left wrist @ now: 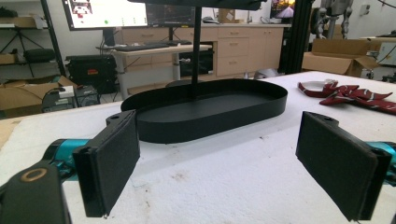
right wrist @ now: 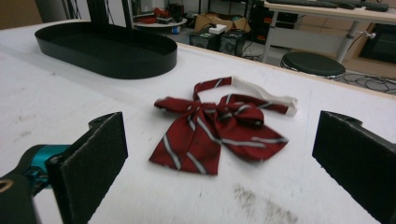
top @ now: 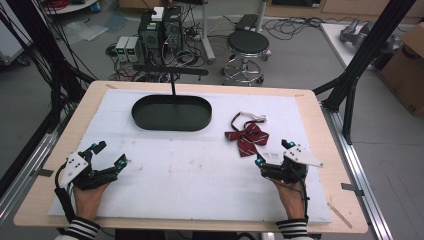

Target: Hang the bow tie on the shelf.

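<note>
A dark red bow tie (top: 248, 136) with thin pale stripes and a white neck band lies flat on the white mat, right of centre. In the right gripper view the bow tie (right wrist: 219, 127) is just beyond the jaws. My right gripper (top: 274, 153) rests on the mat directly in front of it, open and empty. A black oval tray (top: 171, 112) with an upright post stands at the back centre. My left gripper (top: 111, 153) sits at the front left, open and empty, facing the tray (left wrist: 210, 109).
The white mat (top: 190, 170) covers a wooden table (top: 320, 125). Black frame posts rise at both sides of the table. Beyond the far edge are a stool (top: 247, 47), computer boxes and cables on the floor.
</note>
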